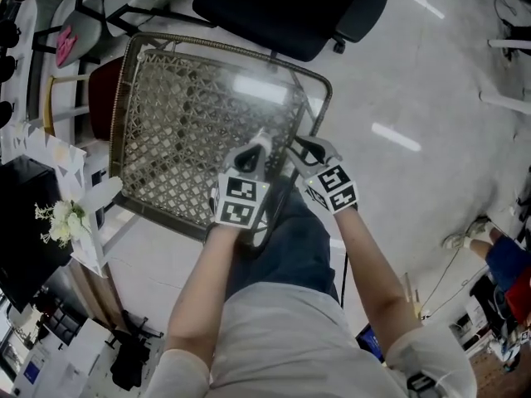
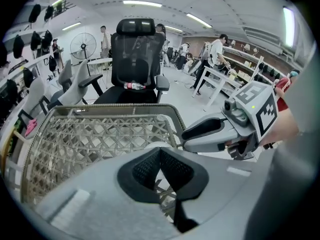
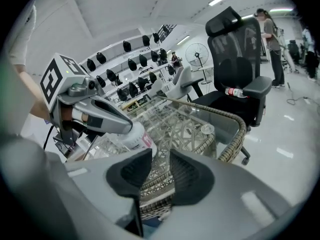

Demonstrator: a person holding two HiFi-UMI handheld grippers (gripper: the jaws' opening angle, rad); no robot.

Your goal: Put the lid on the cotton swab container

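In the right gripper view, a white cylindrical cotton swab container (image 3: 136, 137) hangs above the wicker-framed glass table (image 3: 235, 129), and my left gripper (image 3: 127, 126) is shut on it. From the left gripper view only its white top (image 2: 149, 146) peeks above the jaws of the left gripper (image 2: 160, 156). A small round clear lid (image 3: 207, 129) lies on the glass near the far right corner, also visible as a lid (image 2: 161, 117) in the left gripper view. My right gripper (image 3: 161, 159) stands just right of the container, open and holding nothing. In the head view both grippers, left (image 1: 259, 139) and right (image 1: 300, 146), hover over the table's near edge.
A black office chair (image 1: 282, 7) stands behind the table with a bottle (image 2: 135, 86) on its seat. Grey chairs (image 2: 70, 81) sit at the far left. White flowers (image 1: 62, 218) stand left of the table. People (image 2: 216, 49) move about in the background.
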